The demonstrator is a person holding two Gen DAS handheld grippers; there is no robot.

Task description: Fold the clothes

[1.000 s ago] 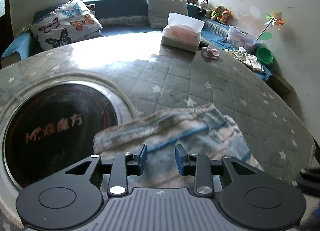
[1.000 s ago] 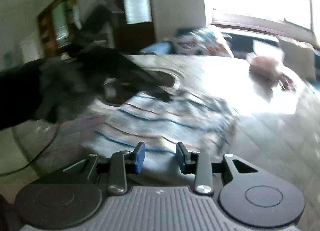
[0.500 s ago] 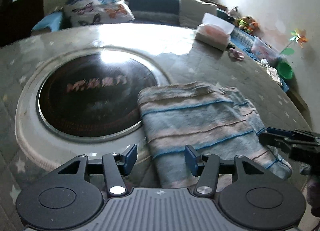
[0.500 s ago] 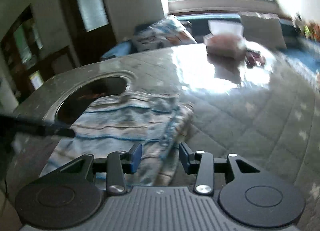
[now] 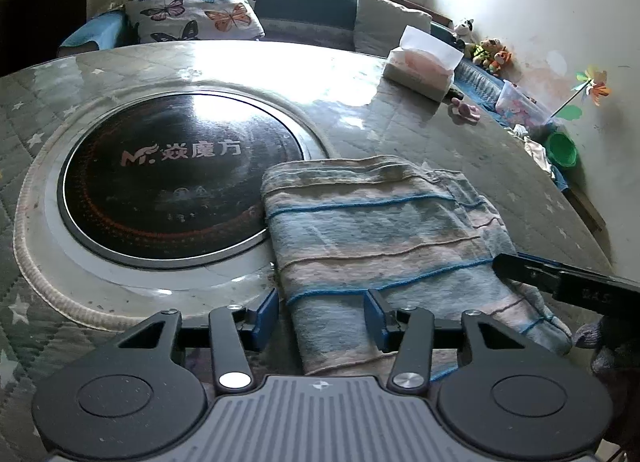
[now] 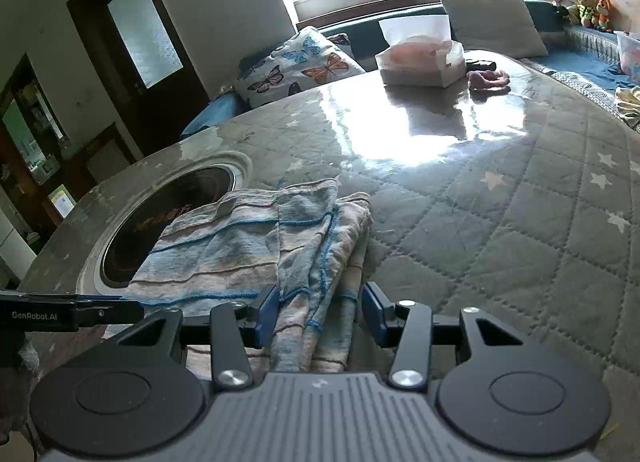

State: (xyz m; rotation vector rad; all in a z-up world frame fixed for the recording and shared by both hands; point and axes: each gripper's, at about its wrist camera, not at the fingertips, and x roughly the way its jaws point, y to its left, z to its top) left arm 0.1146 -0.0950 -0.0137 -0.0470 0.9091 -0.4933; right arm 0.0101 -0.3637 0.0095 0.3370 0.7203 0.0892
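Note:
A folded cloth (image 5: 380,234) with blue, pink and beige stripes lies flat on the quilted table (image 5: 460,150), its left edge over the rim of the round black cooktop (image 5: 180,174). My left gripper (image 5: 322,318) straddles the cloth's near left corner; its jaws are closing and the pads do not press on the fabric. In the right wrist view, my right gripper (image 6: 320,314) straddles the layered right edge of the cloth (image 6: 240,246); its jaws are opening and do not pinch it. Each gripper shows at the edge of the other's view: the right gripper (image 5: 560,282), the left gripper (image 6: 80,312).
A tissue box (image 5: 420,70) and a small pink thing (image 5: 466,112) sit at the table's far side. Behind the table runs a bench with a butterfly pillow (image 5: 192,10) and a grey cushion (image 6: 492,22). A green bowl (image 5: 562,148) and toys line the right wall.
Both views have swung and steadied over the cloth's near edge. The cloth now lies folded flat, and both pairs of jaws stand wider than a second ago.

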